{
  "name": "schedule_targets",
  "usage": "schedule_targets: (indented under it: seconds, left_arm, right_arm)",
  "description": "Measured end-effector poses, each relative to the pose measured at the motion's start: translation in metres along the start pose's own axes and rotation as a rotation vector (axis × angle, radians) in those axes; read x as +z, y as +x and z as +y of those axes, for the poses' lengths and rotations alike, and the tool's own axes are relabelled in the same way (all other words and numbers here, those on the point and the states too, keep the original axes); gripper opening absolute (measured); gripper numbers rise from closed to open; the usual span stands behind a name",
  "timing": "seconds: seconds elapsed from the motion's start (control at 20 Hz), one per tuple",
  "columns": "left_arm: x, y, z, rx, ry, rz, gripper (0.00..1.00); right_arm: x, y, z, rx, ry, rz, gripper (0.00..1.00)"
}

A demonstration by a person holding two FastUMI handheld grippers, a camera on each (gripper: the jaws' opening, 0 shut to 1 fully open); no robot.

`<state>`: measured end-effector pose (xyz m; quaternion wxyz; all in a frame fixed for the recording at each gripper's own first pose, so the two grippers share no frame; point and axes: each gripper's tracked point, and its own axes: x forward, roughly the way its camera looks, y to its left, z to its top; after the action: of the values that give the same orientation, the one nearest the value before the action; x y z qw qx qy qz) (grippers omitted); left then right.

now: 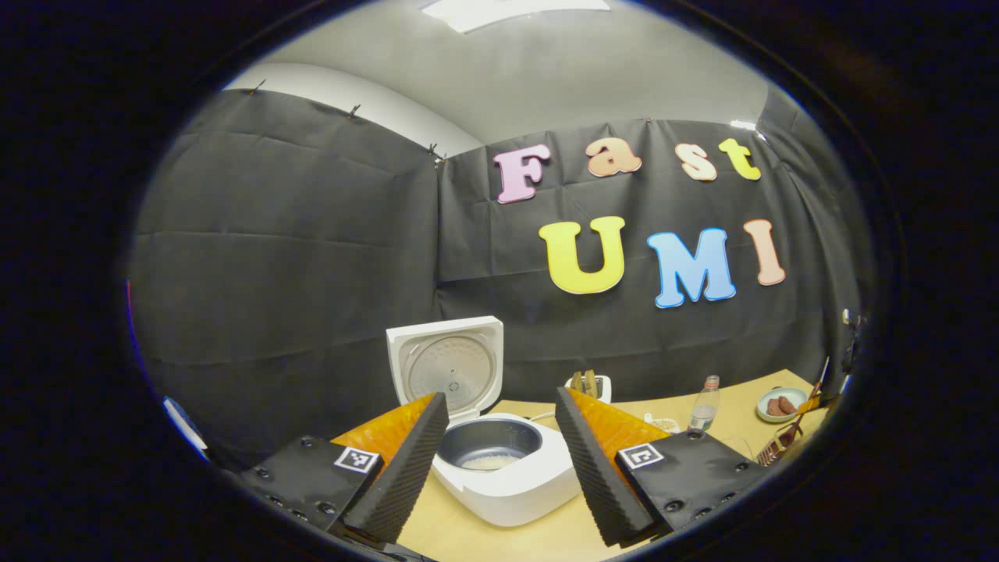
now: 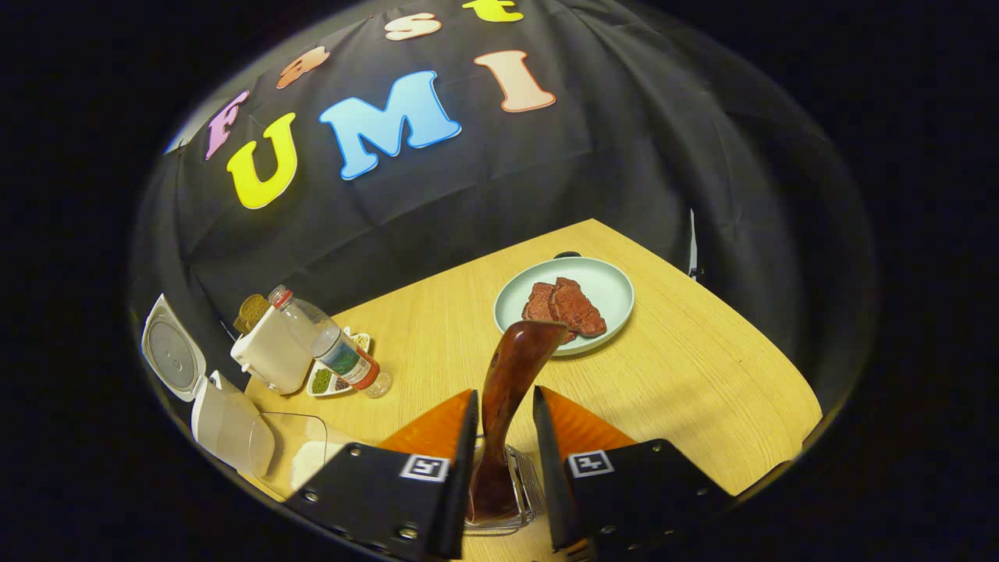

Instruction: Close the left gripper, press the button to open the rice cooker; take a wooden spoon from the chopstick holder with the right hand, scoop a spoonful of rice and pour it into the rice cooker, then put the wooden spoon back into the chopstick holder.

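While right gripper (image 2: 503, 425) clamps wooden spoon (image 2: 507, 390) by handle over table (image 2: 702, 367), left gripper (image 1: 499, 445) hangs with jaws wide before rice cooker (image 1: 499, 468): lid up, rice in pot. Chopstick holder (image 1: 591, 385) behind cooker.

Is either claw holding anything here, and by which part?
The right claw brackets the wooden spoon at its lower handle; firm contact cannot be told. The left claw is open, holding nothing.

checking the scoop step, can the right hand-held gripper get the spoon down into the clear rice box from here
Probably yes: the right hand-held gripper holds the wooden spoon, and the rice container beside it looks open-topped with nothing between.
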<state>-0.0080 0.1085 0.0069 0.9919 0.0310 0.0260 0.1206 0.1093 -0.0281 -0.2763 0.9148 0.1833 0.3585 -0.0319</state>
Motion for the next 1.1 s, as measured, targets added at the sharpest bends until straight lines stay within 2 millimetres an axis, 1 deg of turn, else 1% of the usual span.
schedule_targets:
  seconds: [0.05, 0.1, 0.15, 0.2, 0.3, 0.4, 0.5, 0.65, 0.85, 1.0, 1.1]
  left_arm:
    - [0.0, 0.0, 0.001, 0.003, 0.0, 0.0, 0.95]
    - [-0.001, -0.001, 0.0, 0.004, -0.001, 0.001, 0.95]
    - [0.0, -0.001, 0.001, 0.006, -0.002, 0.002, 0.95]
    - [-0.003, 0.0, 0.002, 0.006, -0.003, 0.004, 0.95]
    - [-0.007, 0.002, 0.003, 0.002, -0.005, 0.007, 0.95]
    - [-0.008, 0.004, 0.006, 0.002, -0.014, 0.006, 0.96]
    - [-0.007, 0.007, 0.007, -0.007, -0.027, -0.001, 0.96]
    - [-0.008, 0.011, 0.011, -0.016, -0.041, -0.009, 0.96]
    - [-0.014, 0.017, 0.013, -0.038, -0.071, -0.004, 0.96]
    - [-0.022, 0.02, 0.019, -0.054, -0.075, 0.002, 0.96]
    - [-0.024, 0.021, 0.025, -0.061, -0.069, 0.002, 0.96]
  right_arm:
    - [-0.003, 0.005, 0.003, 0.0, 0.024, 0.013, 0.31]
    - [0.001, 0.004, 0.004, 0.007, 0.046, 0.005, 0.23]
    - [-0.001, 0.004, 0.013, 0.048, 0.044, 0.016, 0.18]
    - [-0.002, -0.001, 0.016, 0.06, 0.025, 0.011, 0.12]
    - [0.0, -0.009, 0.016, 0.055, -0.02, -0.01, 0.12]
    - [0.006, -0.021, 0.018, 0.041, -0.037, -0.045, 0.12]
    - [0.015, -0.037, 0.024, 0.038, -0.067, -0.082, 0.12]
    - [0.036, -0.058, 0.037, 0.037, -0.11, -0.142, 0.12]
    - [0.055, -0.081, 0.069, 0.082, -0.129, -0.194, 0.12]
    - [0.059, -0.091, 0.095, 0.117, -0.135, -0.211, 0.12]
    - [0.056, -0.094, 0.113, 0.144, -0.14, -0.211, 0.12]
